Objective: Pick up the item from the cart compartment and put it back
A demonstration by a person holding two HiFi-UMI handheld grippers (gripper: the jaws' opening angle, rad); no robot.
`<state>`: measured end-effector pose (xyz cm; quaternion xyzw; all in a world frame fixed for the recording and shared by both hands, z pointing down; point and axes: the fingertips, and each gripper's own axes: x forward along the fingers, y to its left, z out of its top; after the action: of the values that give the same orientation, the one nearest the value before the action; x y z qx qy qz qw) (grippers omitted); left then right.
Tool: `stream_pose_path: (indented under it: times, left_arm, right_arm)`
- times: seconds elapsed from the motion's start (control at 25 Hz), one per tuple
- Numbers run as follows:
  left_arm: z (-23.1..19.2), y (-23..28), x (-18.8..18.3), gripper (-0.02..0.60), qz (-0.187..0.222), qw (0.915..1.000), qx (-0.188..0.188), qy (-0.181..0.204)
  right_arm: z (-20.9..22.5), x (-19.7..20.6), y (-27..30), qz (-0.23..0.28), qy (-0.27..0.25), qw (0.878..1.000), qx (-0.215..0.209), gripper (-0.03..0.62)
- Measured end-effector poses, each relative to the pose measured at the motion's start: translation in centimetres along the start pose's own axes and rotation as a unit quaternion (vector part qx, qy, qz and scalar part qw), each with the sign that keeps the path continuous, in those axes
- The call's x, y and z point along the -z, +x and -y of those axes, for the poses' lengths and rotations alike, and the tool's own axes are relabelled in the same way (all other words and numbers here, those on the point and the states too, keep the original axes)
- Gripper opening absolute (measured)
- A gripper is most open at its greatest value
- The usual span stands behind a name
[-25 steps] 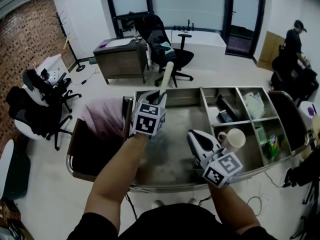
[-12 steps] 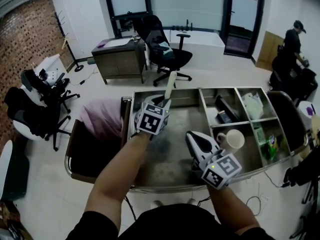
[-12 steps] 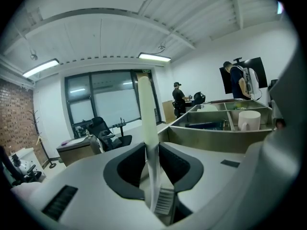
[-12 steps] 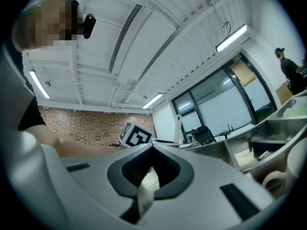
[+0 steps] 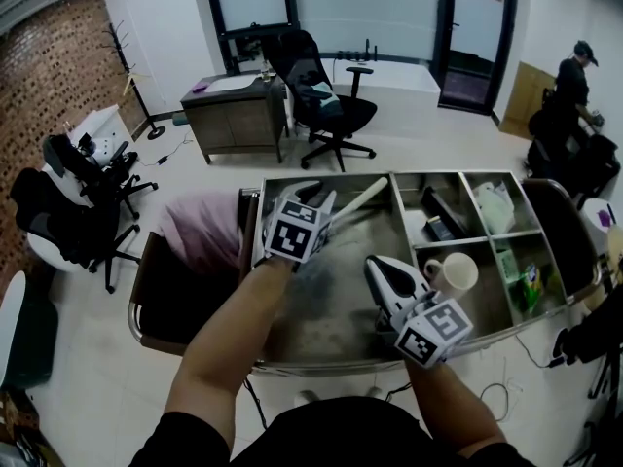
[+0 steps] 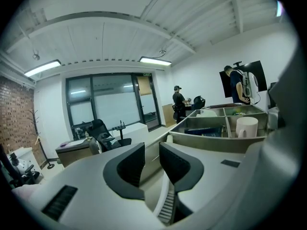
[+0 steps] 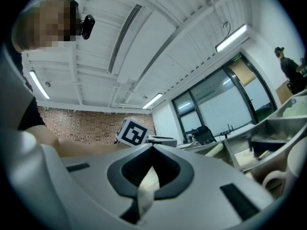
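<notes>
The cream rod (image 5: 362,198) lies back in the cart compartment (image 5: 331,309), just beyond the left gripper (image 5: 319,200), whose empty jaws have just been opening and stand narrowly apart. The right gripper (image 5: 375,266) idles nearby with its jaws together, and the task seems nearly done.

I read this as an office. A wooden desk (image 5: 234,115) sits near a tall glass partition (image 5: 251,3), with a black swivel chair (image 5: 326,100) beside it. More swivel chairs (image 5: 83,178) are grouped at the left below a brick wall (image 5: 44,76). A coat stand (image 5: 119,42) is in the corner, a long white counter (image 5: 389,74) runs along the back, and strip lights (image 6: 42,67) cross the white ceiling. A person (image 5: 572,81) stands at the far right (too distant for me to tell what they are doing). The metal cart (image 5: 326,305) stands on the open pale floor.
</notes>
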<state>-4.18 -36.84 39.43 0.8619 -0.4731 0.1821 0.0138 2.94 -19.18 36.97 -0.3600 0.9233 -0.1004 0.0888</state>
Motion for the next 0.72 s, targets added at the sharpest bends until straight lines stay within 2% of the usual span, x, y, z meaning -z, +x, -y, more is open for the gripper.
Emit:
stream_pose_path:
  times: [0.16, 0.36, 0.52, 0.56, 0.6, 0.64, 0.72]
  left_arm:
    - [0.4, -0.6, -0.9, 0.097, 0.011, 0.9999, 0.001, 0.001]
    - [0.2, -1.3, -1.4, 0.097, 0.027, 0.9994, 0.0, -0.024]
    - [-0.1, -2.0, -1.8, 0.097, 0.036, 0.9989, -0.006, -0.03]
    - [-0.3, -2.3, -2.0, 0.087, 0.04, 0.9986, -0.011, -0.033]
    - [-0.6, -2.5, -2.1, 0.032, 0.045, 0.9981, -0.017, -0.038]
    - [-0.8, -2.8, -2.3, 0.006, 0.049, 0.9976, -0.023, -0.043]
    - [-1.3, -3.2, -2.4, 0.0, 0.055, 0.9967, -0.03, -0.052]
  right_arm:
    - [0.0, 0.1, 0.0, 0.0, 0.0, 1.0, 0.001, 0.014]
    - [0.1, 0.1, 0.0, 0.0, 0.0, 1.0, 0.001, 0.014]
    - [0.1, 0.1, -0.1, 0.0, 0.0, 1.0, 0.001, 0.014]
    - [0.2, 0.1, 0.0, 0.001, 0.0, 1.0, 0.001, 0.015]
    - [0.2, 0.1, 0.0, 0.001, 0.001, 1.0, 0.001, 0.014]
    - [0.2, 0.2, 0.0, 0.001, 0.001, 1.0, 0.002, 0.015]
    - [0.2, 0.2, -0.1, 0.001, 0.001, 1.0, 0.003, 0.015]
